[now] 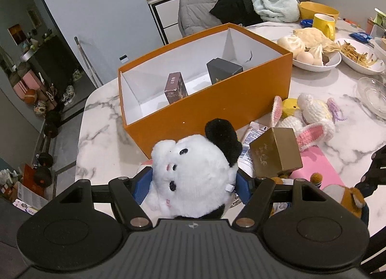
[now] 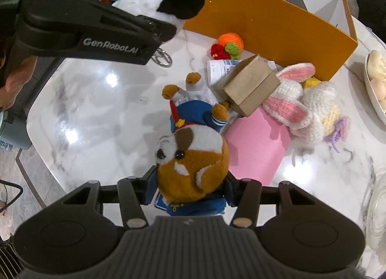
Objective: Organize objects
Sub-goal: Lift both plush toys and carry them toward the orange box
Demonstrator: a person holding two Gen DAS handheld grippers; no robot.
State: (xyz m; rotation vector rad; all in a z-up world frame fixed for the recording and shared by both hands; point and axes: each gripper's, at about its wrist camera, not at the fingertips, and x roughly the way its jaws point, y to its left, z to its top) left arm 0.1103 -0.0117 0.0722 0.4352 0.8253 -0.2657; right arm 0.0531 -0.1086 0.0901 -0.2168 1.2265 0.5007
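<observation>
Left hand-held gripper [image 1: 190, 186]: closed on the white plush [image 1: 193, 172], blue pads pressed into both flanks of its body; jaws stand wide because the toy is bulky. The black ear points toward the box.
White plush, position: clear of the worktop [image 1: 103, 119], just short of the near wall of the orange box [image 1: 217, 107].
Orange box, contents: a brown patterned carton [image 1: 175, 87] and a dark grey carton [image 1: 223, 70] stand upright inside; free floor shows at the left end.
Step in hand (judged): carry both toys over the near wall and set them inside.
Technique, left: clear the rim fully before lowering; aim for the free left end so the cartons are not tipped.
Right hand-held gripper [image 2: 191, 186]: narrower set, pinching the brown-and-white plush [image 2: 193, 160] at the head; its blue-clothed body hangs toward the worktop.
Technique, right: the dangling legs may catch the gold box [image 2: 251, 85], which leans tilted on the clutter beside them; lift straight first.
Sequencing: one hand-held gripper at a time, to avoid crowding over the box.
</observation>
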